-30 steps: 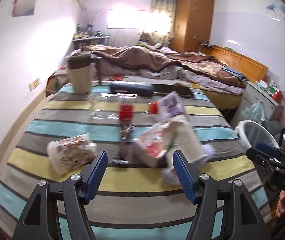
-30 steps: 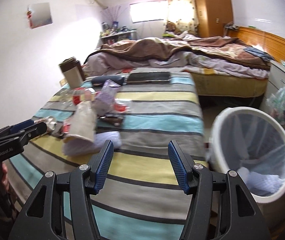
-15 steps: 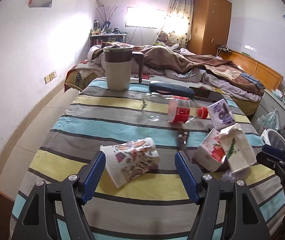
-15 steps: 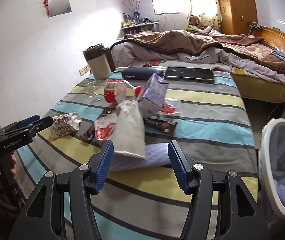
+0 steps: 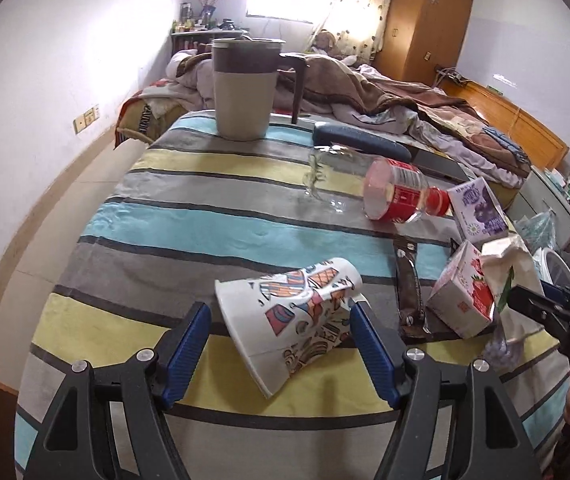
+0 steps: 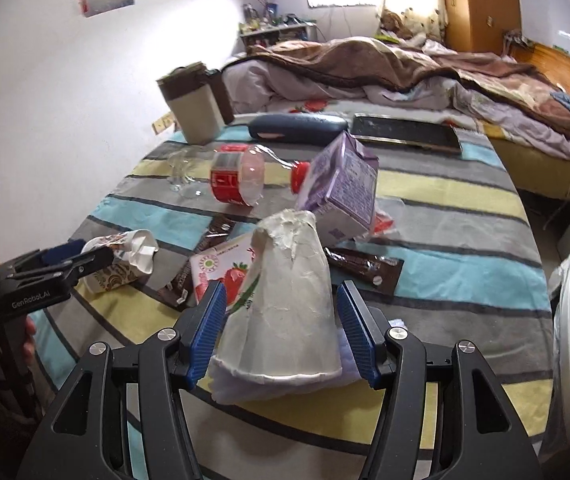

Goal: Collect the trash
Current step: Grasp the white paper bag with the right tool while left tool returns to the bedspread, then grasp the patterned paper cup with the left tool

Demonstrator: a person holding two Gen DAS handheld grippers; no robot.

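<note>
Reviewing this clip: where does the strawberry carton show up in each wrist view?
Left wrist: the strawberry carton lies at right, just past the patterned paper cup.
Right wrist: the carton sits left of centre, partly behind the white crushed cup.
Shared landmark: the red-label bottle.

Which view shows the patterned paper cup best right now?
The left wrist view: the patterned paper cup lies on its side, large and whole, between the open jaws. In the right wrist view it is small, far left, partly hidden behind the left gripper.
</note>
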